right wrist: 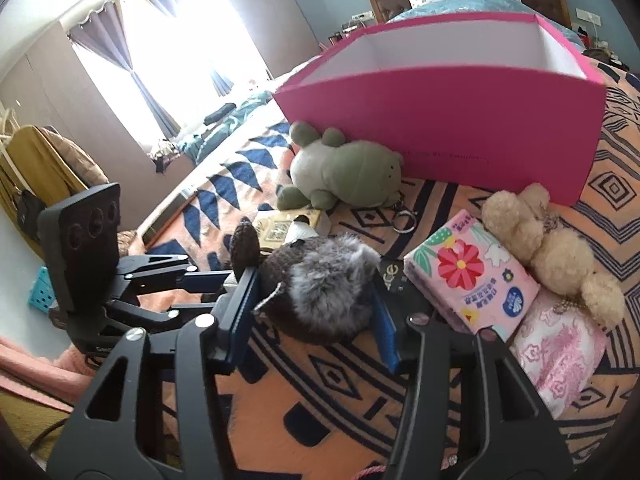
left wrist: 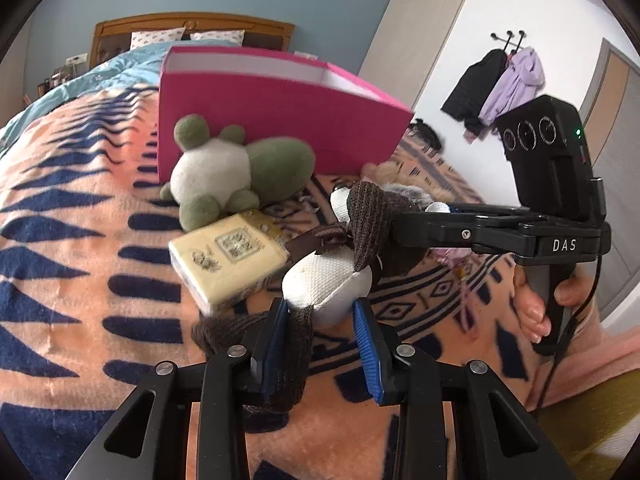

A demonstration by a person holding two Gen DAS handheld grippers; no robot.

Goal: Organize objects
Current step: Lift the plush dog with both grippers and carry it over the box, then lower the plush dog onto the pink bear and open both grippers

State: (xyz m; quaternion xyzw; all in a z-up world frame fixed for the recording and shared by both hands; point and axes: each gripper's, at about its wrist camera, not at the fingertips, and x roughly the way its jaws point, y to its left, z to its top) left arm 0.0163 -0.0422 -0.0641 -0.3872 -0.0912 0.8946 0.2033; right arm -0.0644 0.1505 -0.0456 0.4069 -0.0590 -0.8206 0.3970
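Note:
A plush toy (left wrist: 320, 280) of brown knit, white cloth and grey fur (right wrist: 324, 280), with a brown ribbon, is held just above the patterned blanket between both grippers. My left gripper (left wrist: 320, 312) is shut on its lower end, its blue pads (left wrist: 276, 340) squeezing a brown knit limb and the white body. From the right, my right gripper (left wrist: 404, 220) holds the toy's head end; in its own view the right gripper (right wrist: 314, 284) is shut on the furry grey-brown part. The left gripper (right wrist: 216, 280) reaches in from the left. Behind stands an open pink box (left wrist: 280, 120) (right wrist: 440, 120).
A green frog plush (left wrist: 240, 172) (right wrist: 348, 172) leans on the box front, a cream pack (left wrist: 228, 256) before it. A flowered pink tissue pack (right wrist: 468, 276), a beige teddy (right wrist: 548, 240), a pink satin pouch (right wrist: 560, 352) and a key ring (right wrist: 404, 220) lie to the right.

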